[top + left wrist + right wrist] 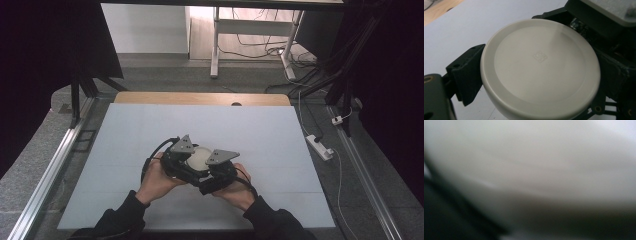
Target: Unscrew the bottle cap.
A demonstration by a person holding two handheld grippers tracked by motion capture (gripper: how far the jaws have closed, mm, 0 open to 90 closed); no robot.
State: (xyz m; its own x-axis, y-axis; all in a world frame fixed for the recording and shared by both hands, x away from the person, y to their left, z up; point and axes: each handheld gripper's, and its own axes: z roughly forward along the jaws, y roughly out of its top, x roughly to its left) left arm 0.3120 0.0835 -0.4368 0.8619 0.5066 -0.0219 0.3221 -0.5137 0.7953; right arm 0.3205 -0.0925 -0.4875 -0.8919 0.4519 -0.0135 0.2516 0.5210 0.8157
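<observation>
where the two black jaws of the left gripper (pixel 186 161) meet the work, clamped on a round off-white lid (pixel 540 67), one jaw pressed against its left rim, the other hidden behind its right edge. held flat side up and tilted a little, with a small square mark stamped at its middle. close against the far side of the same lid, the right gripper (pixel 212 170), seen in the left gripper view as dark housing touching the rim; can't tell whether its jaws are gripping, since its own view is a pale blur at close range. both grippers bunched together with the lid (pixel 199 158) between their grey plates, just above the pale table sheet (pixel 280 145), near its middle and toward the person's edge. beyond, a wooden table edge (pixel 200 98).
</observation>
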